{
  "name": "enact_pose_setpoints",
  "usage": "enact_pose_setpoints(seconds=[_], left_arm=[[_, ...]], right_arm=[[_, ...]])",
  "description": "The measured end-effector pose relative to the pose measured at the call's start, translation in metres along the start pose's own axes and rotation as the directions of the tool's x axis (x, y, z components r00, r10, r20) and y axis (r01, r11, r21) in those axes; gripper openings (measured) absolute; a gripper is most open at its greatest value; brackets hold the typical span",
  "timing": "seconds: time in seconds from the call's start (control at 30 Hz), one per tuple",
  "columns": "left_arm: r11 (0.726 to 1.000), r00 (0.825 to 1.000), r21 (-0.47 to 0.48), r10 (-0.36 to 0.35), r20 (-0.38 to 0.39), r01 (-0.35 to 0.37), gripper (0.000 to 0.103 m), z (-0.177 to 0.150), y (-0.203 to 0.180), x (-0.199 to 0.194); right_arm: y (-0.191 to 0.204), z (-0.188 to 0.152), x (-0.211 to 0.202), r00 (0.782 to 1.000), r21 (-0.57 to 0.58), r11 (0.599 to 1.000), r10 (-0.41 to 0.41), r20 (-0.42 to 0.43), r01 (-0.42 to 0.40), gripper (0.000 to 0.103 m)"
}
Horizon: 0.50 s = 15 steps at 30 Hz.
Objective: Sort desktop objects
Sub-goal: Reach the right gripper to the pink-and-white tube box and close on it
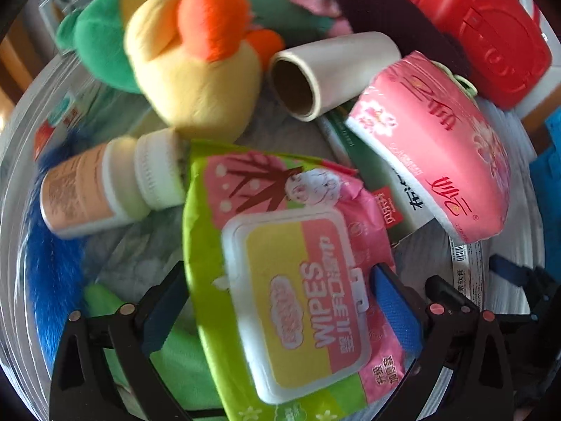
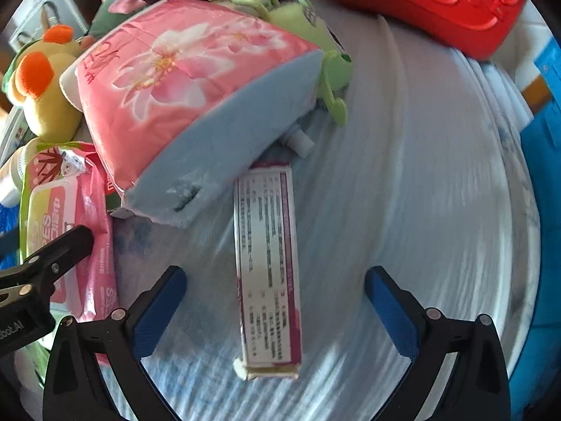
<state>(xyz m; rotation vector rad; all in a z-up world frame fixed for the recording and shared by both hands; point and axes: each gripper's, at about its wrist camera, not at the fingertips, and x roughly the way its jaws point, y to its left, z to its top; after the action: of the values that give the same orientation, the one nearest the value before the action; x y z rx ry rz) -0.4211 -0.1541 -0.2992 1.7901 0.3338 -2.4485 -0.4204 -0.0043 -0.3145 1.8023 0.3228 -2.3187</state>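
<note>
Most items already crowd our clear bin (image 1: 21, 175). Our left gripper (image 1: 280, 301) gapes around the wipes pack (image 1: 294, 280), seemingly released; our right gripper (image 2: 277, 308) straddles a slim box (image 2: 268, 266), jaws spread.

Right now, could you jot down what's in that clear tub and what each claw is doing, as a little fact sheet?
container: clear plastic tub
left gripper: open, straddling the wipes pack
right gripper: open, around the long box, not touching
also inside: pink tissue pack, yellow plush toy, cardboard roll, bottle

place: probably home | cues: plush toy (image 1: 189, 66), wipes pack (image 1: 294, 291)
</note>
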Motion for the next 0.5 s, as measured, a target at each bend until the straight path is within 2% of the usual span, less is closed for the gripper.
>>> enact_pose_setpoints(seconds=[0.17,0.2,0.27,0.3,0.33,0.4,0.47,0.5], left_arm=[[0.999,0.999,-0.002,-0.035,-0.001,0.035,0.103,0.001,-0.002,0.006],[0.999,0.999,0.016,-0.032,0.003,0.032,0.103,0.001,-0.005,0.007],[0.999,0.999,0.022,-0.035,-0.002,0.035,0.103,0.002,-0.005,0.008],[0.999,0.999,0.023,-0.038,-0.004,0.038,0.103,0.003,-0.005,0.008],[0.999,0.999,0.026,-0.040,-0.002,0.040,0.103,0.003,-0.005,0.008],[0.999,0.999,0.028,-0.036,0.001,0.036,0.103,0.004,-0.007,0.008],[0.999,0.999,0.029,-0.041,0.003,0.041,0.097,0.004,-0.009,0.007],[0.998,0.999,0.034,-0.045,0.005,0.045,0.090,0.003,-0.011,0.005]], right_arm=[[0.000,0.001,-0.002,1.000,-0.021,1.000,0.005,0.002,-0.005,0.103],[-0.001,0.001,-0.002,1.000,-0.020,1.000,0.007,-0.003,-0.007,0.099],[-0.003,-0.001,-0.010,1.000,-0.008,1.000,0.003,0.015,-0.003,0.076],[-0.003,-0.002,-0.015,1.000,-0.007,1.000,0.002,0.025,-0.001,0.060],[-0.003,-0.004,-0.021,0.999,-0.013,1.000,0.022,0.034,-0.022,0.050],[-0.002,-0.005,-0.025,0.998,-0.010,0.998,0.056,0.026,-0.056,0.048],[0.000,-0.005,-0.026,0.998,-0.005,0.999,0.047,0.033,-0.047,0.038],[0.002,-0.006,-0.026,0.999,-0.009,0.999,0.038,0.035,-0.038,0.029]])
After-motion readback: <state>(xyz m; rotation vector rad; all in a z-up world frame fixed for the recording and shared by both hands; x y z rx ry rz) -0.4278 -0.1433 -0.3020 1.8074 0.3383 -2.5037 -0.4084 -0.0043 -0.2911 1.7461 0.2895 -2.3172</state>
